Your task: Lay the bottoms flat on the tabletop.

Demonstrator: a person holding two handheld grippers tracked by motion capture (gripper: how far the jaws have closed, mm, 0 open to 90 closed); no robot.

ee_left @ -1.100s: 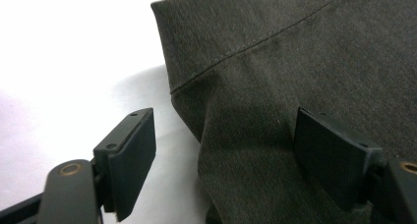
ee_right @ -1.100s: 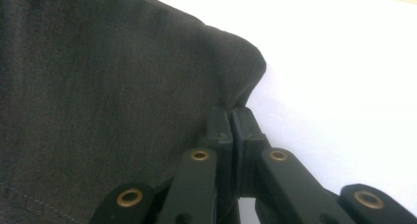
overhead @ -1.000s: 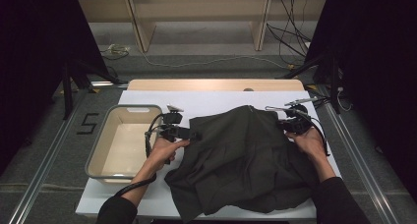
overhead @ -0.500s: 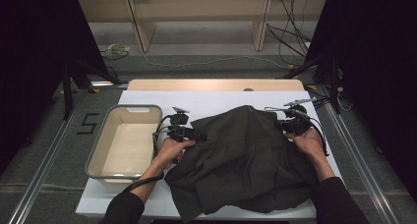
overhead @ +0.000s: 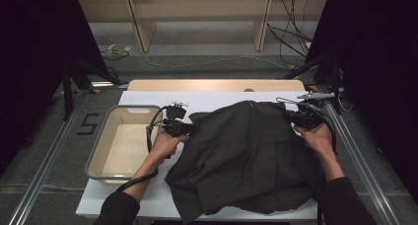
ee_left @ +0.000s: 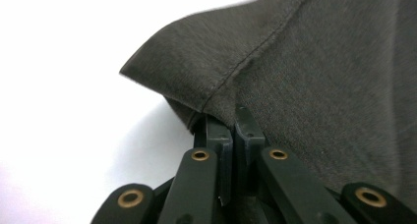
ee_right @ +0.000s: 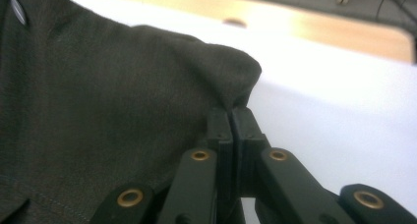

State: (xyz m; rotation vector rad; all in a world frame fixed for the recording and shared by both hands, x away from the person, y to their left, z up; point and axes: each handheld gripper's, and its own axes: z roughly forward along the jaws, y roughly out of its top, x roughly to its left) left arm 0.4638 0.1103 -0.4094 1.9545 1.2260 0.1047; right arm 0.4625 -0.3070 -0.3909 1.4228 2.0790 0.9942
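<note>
While the dark garment (overhead: 246,161) lies spread on the white table (overhead: 108,200) just right of the beige tub (overhead: 123,146), the left gripper (overhead: 190,129), whose jaws have just been closing, pinches its left edge and the right gripper (overhead: 293,117) clamps its right corner.

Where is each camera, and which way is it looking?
High view: above the table, looking forward and down; forearms, left gripper, right gripper, beige plastic tub.
Left gripper view: on that gripper, jaws pinching the dark grey cloth garment.
Right gripper view: on that gripper, jaws pinching another corner.
Shared: garment, white tabletop.
</note>
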